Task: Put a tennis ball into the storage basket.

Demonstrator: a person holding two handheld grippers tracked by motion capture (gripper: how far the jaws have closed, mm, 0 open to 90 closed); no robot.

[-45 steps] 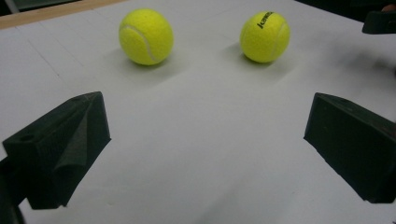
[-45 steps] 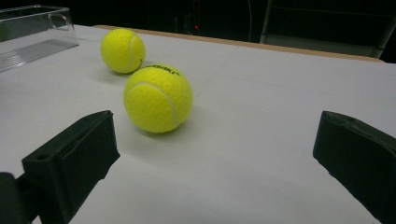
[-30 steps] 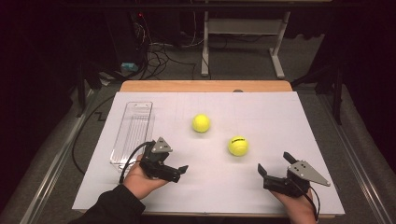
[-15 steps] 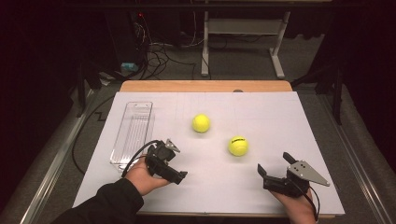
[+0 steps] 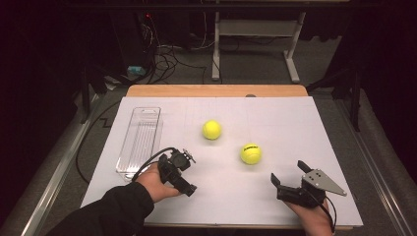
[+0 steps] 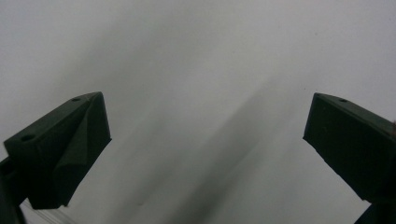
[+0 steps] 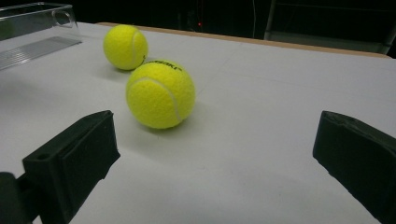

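You are holding your left gripper (image 5: 187, 183) low over the near-left part of the table (image 5: 295, 123), just beside the near end of the clear plastic tray (image 5: 140, 140). Its jaws are standing wide apart with nothing between them, and in the left gripper view (image 6: 205, 140) they are looking close down onto bare white table surface; a sliver of the tray's clear edge is showing at the bottom left corner of that view.

You are resting your right gripper (image 5: 287, 179) near the front-right edge of the table, with its grey three-cornered plate (image 5: 325, 181) lying on top. Its jaws are also spread wide and are gripping nothing. In the right gripper view (image 7: 215, 154) they are pointing toward the nearer tennis ball (image 7: 160, 94), which is sitting on the table ahead of them and slightly toward the left jaw, clearly apart from both.

In the high view that nearer tennis ball (image 5: 251, 154) is lying a little right of the table's middle, between your two grippers and farther from you than both. The farther tennis ball (image 5: 212, 130) is sitting behind it and to its left, near it but not touching. The tray is lying lengthwise along the left side of the table, well apart from both balls.
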